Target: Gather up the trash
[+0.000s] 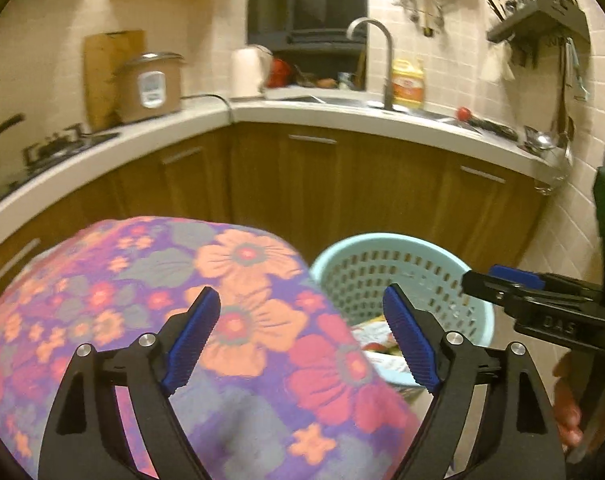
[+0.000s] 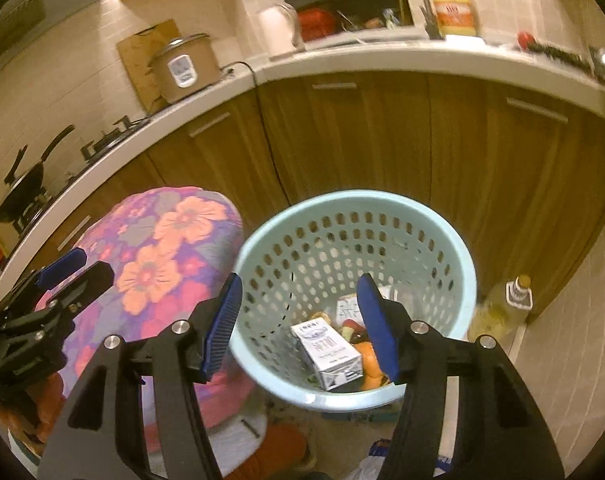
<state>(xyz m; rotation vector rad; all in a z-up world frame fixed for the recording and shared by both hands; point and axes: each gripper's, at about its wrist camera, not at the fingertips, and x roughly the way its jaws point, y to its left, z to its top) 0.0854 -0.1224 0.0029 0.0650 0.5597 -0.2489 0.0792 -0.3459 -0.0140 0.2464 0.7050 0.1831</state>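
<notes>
A light blue perforated basket [image 2: 458,264] stands on the floor and holds trash: a white carton [image 2: 326,348], a second carton [image 2: 348,304] and orange peel [image 2: 372,364]. My right gripper [image 2: 300,328] is open and empty, right above the basket's near rim. My left gripper [image 1: 302,340] is open and empty above a table with a floral cloth [image 1: 182,280]. The basket [image 1: 406,248] also shows in the left wrist view, right of the table, with the right gripper [image 1: 498,280] beside it. The left gripper [image 2: 70,268] shows at the left of the right wrist view.
Wooden cabinets [image 2: 382,140] under a white counter [image 2: 382,60] stand behind the basket. A bottle of oil [image 2: 502,308] stands on the floor right of it. A rice cooker [image 2: 184,66], a stove [image 1: 58,146], and a sink tap [image 1: 382,60] are on the counter.
</notes>
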